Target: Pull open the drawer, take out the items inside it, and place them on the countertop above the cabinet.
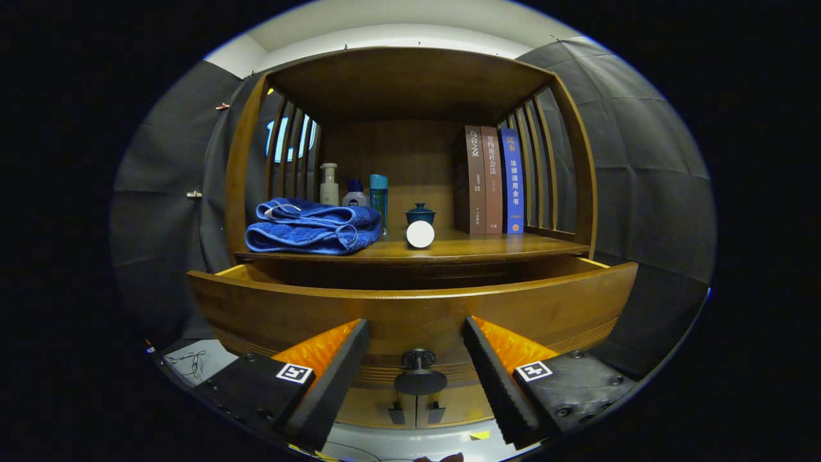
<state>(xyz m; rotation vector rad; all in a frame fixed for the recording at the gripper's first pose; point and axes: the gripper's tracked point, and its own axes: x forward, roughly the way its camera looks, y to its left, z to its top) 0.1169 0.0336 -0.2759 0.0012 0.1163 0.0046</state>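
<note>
Tool (415, 333) gapes wide, empty, straddling the knob (420, 378) of the pulled-out drawer (410, 308).

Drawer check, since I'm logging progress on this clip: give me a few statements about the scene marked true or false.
1. The drawer is pulled open. True.
2. The hand-held gripper is shut on the drawer knob. False: its fingers stand open, the knob between them, untouched.
3. A folded blue towel lies on the countertop. True.
4. The books lie flat. False: they stand upright.
5. A white round object sits beside the towel. True.
</note>
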